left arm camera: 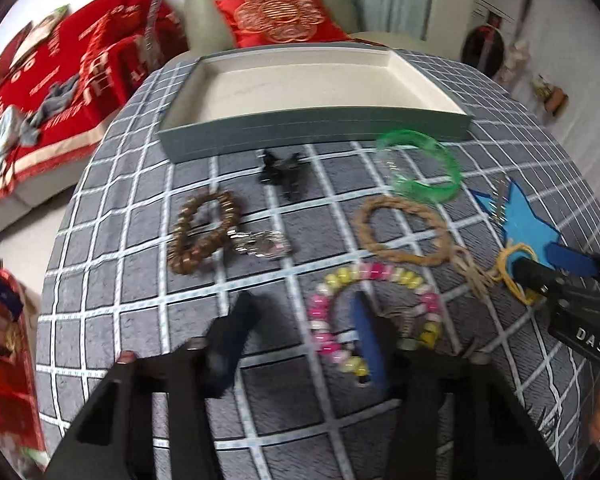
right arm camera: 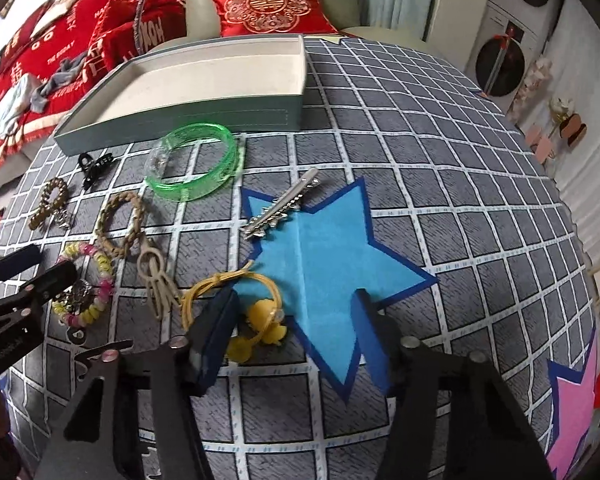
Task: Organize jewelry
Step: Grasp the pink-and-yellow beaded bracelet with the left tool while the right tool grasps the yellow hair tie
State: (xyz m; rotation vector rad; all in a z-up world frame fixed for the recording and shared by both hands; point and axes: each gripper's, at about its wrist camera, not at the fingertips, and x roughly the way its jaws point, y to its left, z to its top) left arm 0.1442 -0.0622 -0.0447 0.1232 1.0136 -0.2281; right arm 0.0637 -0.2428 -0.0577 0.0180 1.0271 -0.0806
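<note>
The jewelry lies scattered on the checked cloth of the counter (left arm camera: 140, 264), all of it outside the empty box (left arm camera: 312, 120) at the far edge, so nothing is sorted yet.

The left gripper (left arm camera: 300, 344) hangs low over the pink-and-yellow bead bracelet (left arm camera: 364, 316). Its right finger sits inside the ring of beads and its left finger on bare cloth outside it, so the jaws stand apart with one side of the ring between them and the pads not visibly pressing. The risk, as a judgement, is that a closing pinch catches only one or two round beads, which could roll out, or the stretchy ring could twist and drag toward the brown bead bracelet (left arm camera: 204, 232) and the small metal piece (left arm camera: 260, 244) just beside it.

The right gripper (right arm camera: 292, 320) straddles the yellow hair tie (right arm camera: 256, 316), which lies partly on the blue star (right arm camera: 324, 264). Its jaws are also apart, the left finger at the elastic loop and the right finger over the felt, gripping nothing. Closing here could pinch the star with the tie and lift both. The braided cord bracelet (right arm camera: 122, 224) has its tassel near the loop and might snag.

The green bangle (right arm camera: 196, 164) and the silver hair clip (right arm camera: 280, 208) lie farther off, the black claw clip (right arm camera: 94, 166) to their left. The two grippers work close together and could knock each other.
</note>
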